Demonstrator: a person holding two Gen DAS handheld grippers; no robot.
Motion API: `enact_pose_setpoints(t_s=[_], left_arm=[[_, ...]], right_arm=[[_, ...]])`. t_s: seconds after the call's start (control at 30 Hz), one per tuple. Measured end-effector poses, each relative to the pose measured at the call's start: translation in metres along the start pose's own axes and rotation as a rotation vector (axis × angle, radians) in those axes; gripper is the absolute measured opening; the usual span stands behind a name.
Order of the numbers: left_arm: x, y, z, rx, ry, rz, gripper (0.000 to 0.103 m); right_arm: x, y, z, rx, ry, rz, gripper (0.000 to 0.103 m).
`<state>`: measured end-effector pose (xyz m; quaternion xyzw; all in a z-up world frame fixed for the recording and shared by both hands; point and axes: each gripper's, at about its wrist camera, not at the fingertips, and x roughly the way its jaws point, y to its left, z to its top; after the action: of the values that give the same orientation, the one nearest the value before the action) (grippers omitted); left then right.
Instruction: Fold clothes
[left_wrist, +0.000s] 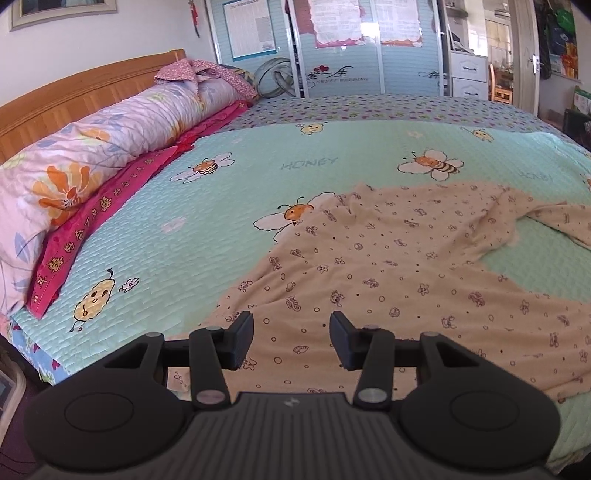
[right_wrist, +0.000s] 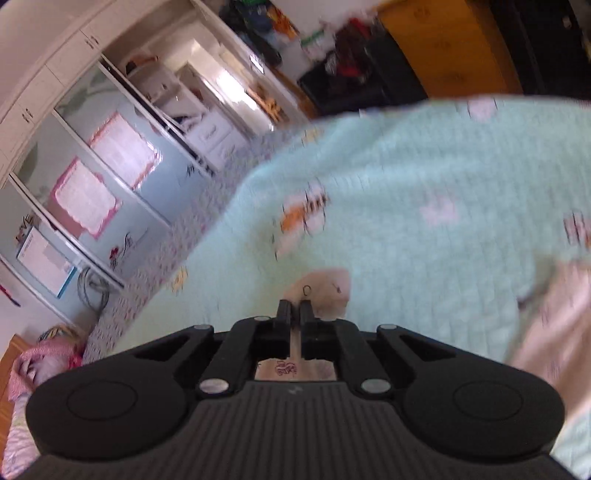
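A beige garment (left_wrist: 388, 273) with small dark prints lies spread and rumpled on the mint bee-pattern bedspread (left_wrist: 236, 221). One part stretches off to the right edge of the left wrist view. My left gripper (left_wrist: 291, 339) is open and empty, just above the garment's near edge. In the blurred, tilted right wrist view my right gripper (right_wrist: 294, 312) is shut on a piece of the same beige garment (right_wrist: 325, 291), held above the bedspread (right_wrist: 406, 206). More of the cloth hangs at the right edge.
A floral quilt roll (left_wrist: 110, 147) and a red cloth (left_wrist: 110, 206) lie along the wooden headboard (left_wrist: 74, 96) on the left. Wardrobe doors (left_wrist: 369, 48) stand beyond the bed. A doorway (left_wrist: 502, 51) opens at the far right.
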<state>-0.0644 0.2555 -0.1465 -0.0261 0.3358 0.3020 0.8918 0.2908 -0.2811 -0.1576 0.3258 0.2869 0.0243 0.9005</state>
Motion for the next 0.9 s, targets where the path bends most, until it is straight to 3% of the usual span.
enact_pose_setpoints(t_s=[0.1, 0.3, 0.43, 0.73, 0.9], left_arm=[[0.004, 0.001, -0.001, -0.014, 0.009, 0.001, 0.049], [0.009, 0.000, -0.002, 0.009, 0.019, -0.006, 0.049], [0.009, 0.004, -0.001, -0.005, 0.017, 0.001, 0.049], [0.016, 0.004, -0.002, 0.001, 0.036, 0.014, 0.049], [0.025, 0.004, 0.000, 0.008, 0.045, 0.022, 0.049]], right_arm=[[0.005, 0.003, -0.005, -0.033, 0.035, -0.049, 0.030], [-0.001, -0.014, -0.076, -0.064, 0.116, -0.048, 0.033], [0.008, -0.017, -0.102, -0.041, 0.188, -0.050, 0.033], [0.025, -0.006, -0.081, 0.002, 0.174, -0.021, 0.033], [0.048, 0.015, -0.073, 0.071, 0.252, 0.077, 0.035]])
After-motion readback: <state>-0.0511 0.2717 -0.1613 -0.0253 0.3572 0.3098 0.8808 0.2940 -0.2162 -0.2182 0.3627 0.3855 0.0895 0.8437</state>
